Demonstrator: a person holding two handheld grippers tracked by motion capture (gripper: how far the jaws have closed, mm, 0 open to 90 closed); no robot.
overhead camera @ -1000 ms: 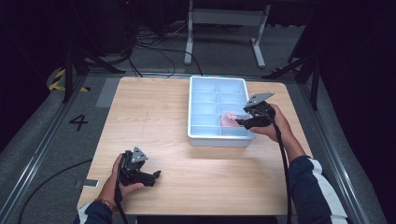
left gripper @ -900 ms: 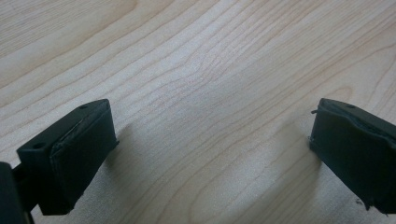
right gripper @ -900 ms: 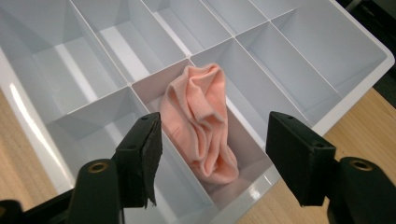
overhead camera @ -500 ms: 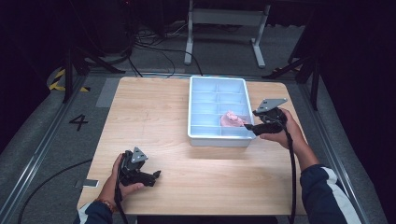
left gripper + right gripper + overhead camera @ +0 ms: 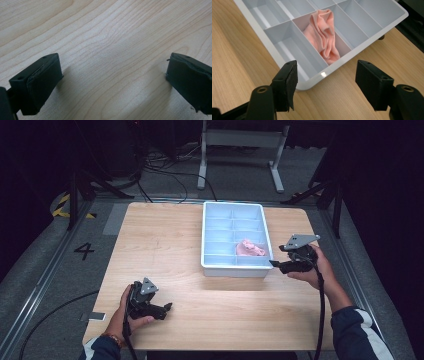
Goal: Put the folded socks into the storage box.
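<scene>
pink cloth [image 5: 323, 40] bunched lengthwise along its tray [image 5: 259, 35] compartment, lying flat

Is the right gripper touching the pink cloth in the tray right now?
Apart. In the right gripper view the right gripper stands open over bare table outside the tray, with the tray's rim between it and the pink cloth.

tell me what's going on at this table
A person holds a two-jaw gripper in each hand at a wooden table. A pink cloth lies crumpled in one compartment of the white divided tray. The right gripper is just outside the tray's near right corner, its jaws apart with nothing between them. The left gripper sits open over bare wood near the table's front edge, far from the tray.
</scene>
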